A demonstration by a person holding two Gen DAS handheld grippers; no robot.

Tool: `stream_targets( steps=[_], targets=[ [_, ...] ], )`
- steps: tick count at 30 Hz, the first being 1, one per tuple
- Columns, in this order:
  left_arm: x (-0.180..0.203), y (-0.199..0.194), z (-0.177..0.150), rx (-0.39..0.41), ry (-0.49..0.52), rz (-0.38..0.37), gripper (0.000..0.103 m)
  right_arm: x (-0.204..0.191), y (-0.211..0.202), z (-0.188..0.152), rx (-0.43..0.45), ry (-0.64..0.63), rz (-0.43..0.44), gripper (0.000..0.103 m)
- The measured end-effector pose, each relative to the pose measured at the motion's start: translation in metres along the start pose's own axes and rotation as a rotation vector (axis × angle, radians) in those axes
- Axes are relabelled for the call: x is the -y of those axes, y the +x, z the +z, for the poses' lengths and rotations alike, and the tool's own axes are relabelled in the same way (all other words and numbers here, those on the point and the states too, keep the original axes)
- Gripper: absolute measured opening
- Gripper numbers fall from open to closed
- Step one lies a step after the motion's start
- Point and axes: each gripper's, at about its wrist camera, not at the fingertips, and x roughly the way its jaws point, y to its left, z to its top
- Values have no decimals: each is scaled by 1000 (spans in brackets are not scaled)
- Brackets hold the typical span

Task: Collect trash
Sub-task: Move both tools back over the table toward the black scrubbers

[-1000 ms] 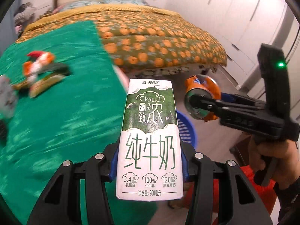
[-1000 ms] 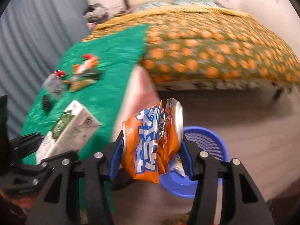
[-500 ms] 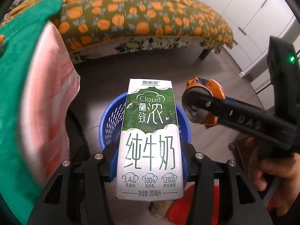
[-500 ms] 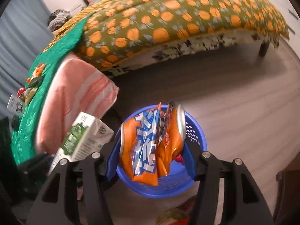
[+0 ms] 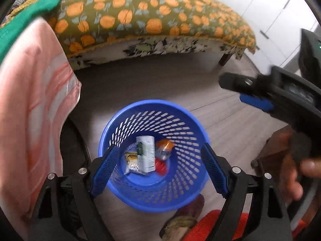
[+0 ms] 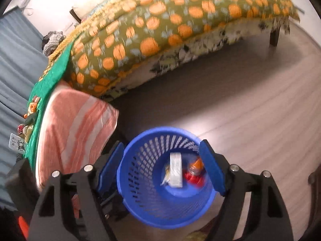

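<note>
Left wrist view: the left gripper points steeply down over the blue basket, its 2 blue-padded fingers spread wide apart and holding nothing, 1 over each side of the rim. On the basket's bottom lie the milk carton, flat with its green-and-white face up, an orange can touching its right side, a red piece below the can, and a crinkled wrapper against the carton's left edge. The right gripper reaches in from the right edge, above the basket's right rim, held by a hand; it is blurred, and I cannot tell from here how its jaws stand.

Right wrist view: the right gripper also tilts down over the basket, fingers wide apart and empty, straddling the rim. Inside, the carton lies along the middle of the bottom, the can and red piece to its right, the wrapper to its left. A pink striped cloth hangs left of the basket, with the bed beyond.
</note>
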Motion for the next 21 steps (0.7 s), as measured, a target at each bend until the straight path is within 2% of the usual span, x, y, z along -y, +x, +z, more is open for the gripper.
stream_targets(
  steps=[2, 6, 10, 13, 16, 21],
  targets=[
    [4, -28, -3, 44, 2, -36, 85, -11, -15, 2, 53, -24, -6, 88],
    [6, -93, -14, 131, 2, -101, 91, -44, -49, 0, 175, -108, -20, 91],
    [-10, -155, -36, 200, 18, -98, 93, -87, -75, -9, 291, -233, -50, 91],
    [-44, -190, -55, 233, -8, -43, 94, -126, -83, -20, 337, -313, -34, 91],
    [-91, -216, -77, 251, -56, 84, 95, -169, -86, -38, 343, -368, 18, 92],
    [-176, -240, -110, 245, -173, 298, 95, -249, -70, -85, 256, -461, 141, 92]
  ],
)
